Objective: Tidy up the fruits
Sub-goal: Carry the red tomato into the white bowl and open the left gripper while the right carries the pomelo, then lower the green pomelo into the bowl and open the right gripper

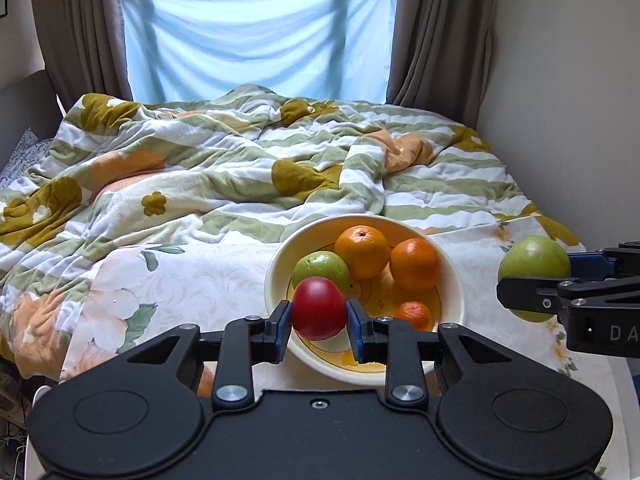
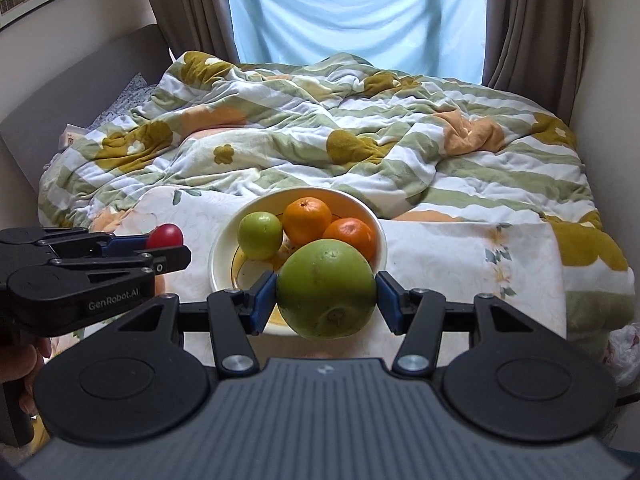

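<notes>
My left gripper is shut on a red round fruit and holds it over the near rim of a cream bowl. In the bowl lie a small green fruit, two oranges and a small mandarin. My right gripper is shut on a large green fruit, just in front of the bowl. In the right wrist view the left gripper with the red fruit hangs left of the bowl. From the left wrist view the right gripper with the green fruit is right of the bowl.
The bowl stands on a table under a floral cloth. Behind it lies a bed with a rumpled striped quilt, then curtains and a covered window. A wall runs along the right. A plastic bag lies low at the right. A hand grips the left handle.
</notes>
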The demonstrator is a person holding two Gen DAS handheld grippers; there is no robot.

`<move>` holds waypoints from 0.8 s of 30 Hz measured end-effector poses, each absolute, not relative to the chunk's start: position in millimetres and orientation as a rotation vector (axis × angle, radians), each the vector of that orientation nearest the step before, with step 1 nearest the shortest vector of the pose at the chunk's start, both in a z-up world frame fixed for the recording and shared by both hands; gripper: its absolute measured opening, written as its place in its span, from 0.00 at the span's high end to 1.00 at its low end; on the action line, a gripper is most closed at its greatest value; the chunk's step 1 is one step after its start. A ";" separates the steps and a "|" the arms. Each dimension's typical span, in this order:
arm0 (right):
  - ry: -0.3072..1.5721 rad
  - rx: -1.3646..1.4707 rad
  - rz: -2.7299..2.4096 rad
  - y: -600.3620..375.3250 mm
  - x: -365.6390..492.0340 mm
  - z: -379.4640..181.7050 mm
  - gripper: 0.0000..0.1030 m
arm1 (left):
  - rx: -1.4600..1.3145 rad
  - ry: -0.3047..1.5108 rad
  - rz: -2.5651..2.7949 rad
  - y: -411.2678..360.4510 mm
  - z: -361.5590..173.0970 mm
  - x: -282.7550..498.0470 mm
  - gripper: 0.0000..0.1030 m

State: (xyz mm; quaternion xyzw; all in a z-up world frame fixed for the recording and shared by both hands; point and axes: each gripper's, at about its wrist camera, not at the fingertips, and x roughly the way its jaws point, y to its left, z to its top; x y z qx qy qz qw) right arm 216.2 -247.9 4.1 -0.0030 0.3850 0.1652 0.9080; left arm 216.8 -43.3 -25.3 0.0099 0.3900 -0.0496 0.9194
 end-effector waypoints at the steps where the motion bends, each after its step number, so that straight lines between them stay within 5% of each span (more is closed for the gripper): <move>1: 0.800 -0.003 0.341 -246.1 222.4 1.3 0.33 | 0.022 0.810 -0.102 -42.2 -29.0 223.4 0.68; 16: 0.860 0.004 0.315 -232.8 278.0 -29.6 0.33 | 0.115 0.893 -0.132 -43.0 -76.9 272.6 0.67; 18: 0.863 0.009 0.308 -233.5 282.8 -30.0 0.33 | 0.105 0.890 -0.144 -42.2 -76.9 272.5 0.57; 20: 0.865 0.021 0.303 -234.8 285.9 -29.8 0.33 | 0.098 0.881 -0.150 -42.6 -74.2 271.5 0.13; 22: 0.866 0.029 0.300 -235.9 287.7 -29.3 0.33 | 0.105 0.842 -0.142 -43.5 -67.5 266.4 0.01; 24: 0.863 0.027 0.299 -236.3 288.2 -27.8 0.33 | 0.109 0.838 -0.149 -43.4 -62.6 263.4 0.01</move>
